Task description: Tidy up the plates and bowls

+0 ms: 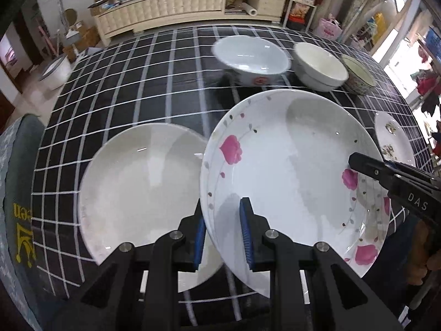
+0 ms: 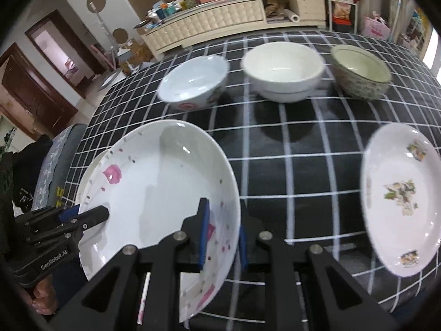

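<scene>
While both claws carry the pink-flowered plate together, the step in hand looks like moving it across to stack on another plate. Under everything lies the bench point(image 1: 115, 88), covered in a black cloth with a white grid. Next in size, the pink-flowered plate point(image 1: 286, 171) hangs tilted above the cloth, its left edge overlapping the plain white plate point(image 1: 137, 187), which lies flat at about nine o'clock from it in the left wrist view. A smaller plate with green-and-brown motifs point(image 2: 399, 198) lies at three o'clock, well apart. Toward twelve o'clock stand three bowls in a row: a pale blue bowl with red marks point(image 2: 193, 85), a white bowl point(image 2: 284, 74), and a speckled bowl point(image 2: 361, 71).

The left claw point(image 1: 223, 237) pinches the flowered plate's near-left rim between its blue pads; the right claw point(image 2: 222, 237) pinches the opposite rim the same way.

My judgement: the next move calls for centring the flowered plate over the plain white one, levelling it, lowering both sides evenly, then releasing together so it doesn't clatter or slide.
</scene>
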A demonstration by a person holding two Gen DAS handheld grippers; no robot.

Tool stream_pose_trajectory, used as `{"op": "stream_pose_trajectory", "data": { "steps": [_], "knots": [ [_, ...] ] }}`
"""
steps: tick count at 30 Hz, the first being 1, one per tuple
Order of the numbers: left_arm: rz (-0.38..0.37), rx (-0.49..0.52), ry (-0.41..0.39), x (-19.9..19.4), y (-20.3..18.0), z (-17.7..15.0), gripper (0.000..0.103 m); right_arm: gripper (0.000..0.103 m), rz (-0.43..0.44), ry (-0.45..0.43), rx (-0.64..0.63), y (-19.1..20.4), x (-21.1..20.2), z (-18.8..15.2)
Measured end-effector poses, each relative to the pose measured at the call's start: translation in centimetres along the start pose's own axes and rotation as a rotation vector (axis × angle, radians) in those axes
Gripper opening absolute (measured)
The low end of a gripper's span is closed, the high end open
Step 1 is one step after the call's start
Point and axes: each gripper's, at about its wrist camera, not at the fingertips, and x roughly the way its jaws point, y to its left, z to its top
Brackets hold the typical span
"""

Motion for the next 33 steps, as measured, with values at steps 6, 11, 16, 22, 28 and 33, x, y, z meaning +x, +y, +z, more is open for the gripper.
{"op": "stream_pose_trajectory", "data": {
  "steps": [6, 11, 16, 22, 28, 33],
  "knots": [
    [0.028, -0.061, 0.006, -0.4, 3.6, -1.1, 0.021, 0.023, 0.024, 0.026, -0.049, 2.9, 1.7, 0.6],
    [0.042, -0.101, 0.015, -0.5, 6.3, -2.2, 0.021, 0.023, 0.024, 0.050, -0.083, 4.5, 3.1, 0.5],
    [0.053, -0.124, 0.024, -0.3, 7.7, -2.7, 0.020, 0.023, 0.017, 0.063, -0.107, 5.9, 3.9, 0.7],
    [0.040, -0.143, 0.016, 0.1, 9.1, -2.5, 0.020, 0.023, 0.008, 0.061, -0.126, 7.1, 4.1, 1.2],
    [0.034, -0.177, 0.016, 0.5, 10.5, -2.7, 0.020, 0.023, 0.006, 0.067, -0.157, 8.5, 4.9, 1.7],
    [0.033, -0.199, 0.028, 1.0, 11.8, -2.9, 0.020, 0.022, 0.007, 0.073, -0.167, 9.5, 5.6, 1.9]
  ]
}}
